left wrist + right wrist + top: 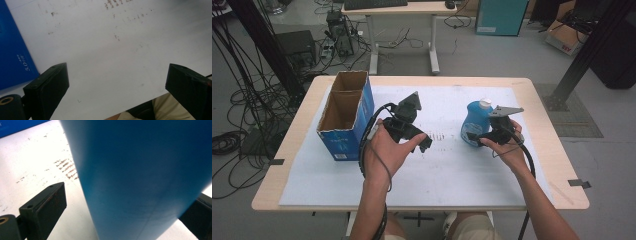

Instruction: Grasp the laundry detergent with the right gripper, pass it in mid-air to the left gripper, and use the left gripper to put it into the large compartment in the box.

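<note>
Two grippers up: right gripper (477,136) has its jaws spread around the blue bottle (476,122) near the tabletop's right edge, not squeezing it; left gripper (424,141) gapes wide, holding nothing, beside the blue carton (354,117)

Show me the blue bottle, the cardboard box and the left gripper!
blue bottle (474,125): high view, on its blue body.
cardboard box (356,124): high view, on its blue side wall.
left gripper (117,82): left gripper view, midway between its open jaws.
</note>
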Demonstrator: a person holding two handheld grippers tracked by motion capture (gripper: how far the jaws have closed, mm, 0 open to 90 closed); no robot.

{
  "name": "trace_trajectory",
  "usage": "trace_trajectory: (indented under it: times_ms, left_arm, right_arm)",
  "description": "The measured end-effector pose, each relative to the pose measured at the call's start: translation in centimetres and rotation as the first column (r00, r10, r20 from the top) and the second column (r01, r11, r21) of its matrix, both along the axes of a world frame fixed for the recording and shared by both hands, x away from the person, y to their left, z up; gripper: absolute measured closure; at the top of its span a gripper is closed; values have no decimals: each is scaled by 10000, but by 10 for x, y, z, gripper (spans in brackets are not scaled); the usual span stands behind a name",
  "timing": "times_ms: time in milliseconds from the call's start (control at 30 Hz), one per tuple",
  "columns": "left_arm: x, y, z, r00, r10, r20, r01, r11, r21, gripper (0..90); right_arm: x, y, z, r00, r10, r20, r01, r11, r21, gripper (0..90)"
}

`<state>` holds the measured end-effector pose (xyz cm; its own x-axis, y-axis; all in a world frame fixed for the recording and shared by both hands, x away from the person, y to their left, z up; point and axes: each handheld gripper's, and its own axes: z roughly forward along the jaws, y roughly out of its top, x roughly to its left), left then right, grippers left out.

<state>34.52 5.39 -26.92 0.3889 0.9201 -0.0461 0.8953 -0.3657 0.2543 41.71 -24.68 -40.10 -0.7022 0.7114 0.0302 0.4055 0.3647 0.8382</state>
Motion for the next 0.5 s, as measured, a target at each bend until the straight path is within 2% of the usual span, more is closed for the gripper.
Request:
trace_trajectory:
  times_ms: [500]
  left_arm:
    - [0, 2, 0, 10000, -2, -25, 2, 10000, -5, 54]
  right_arm:
    - [-2, -1, -1, 9998, -5, 210, 4, 10000, 73, 26]
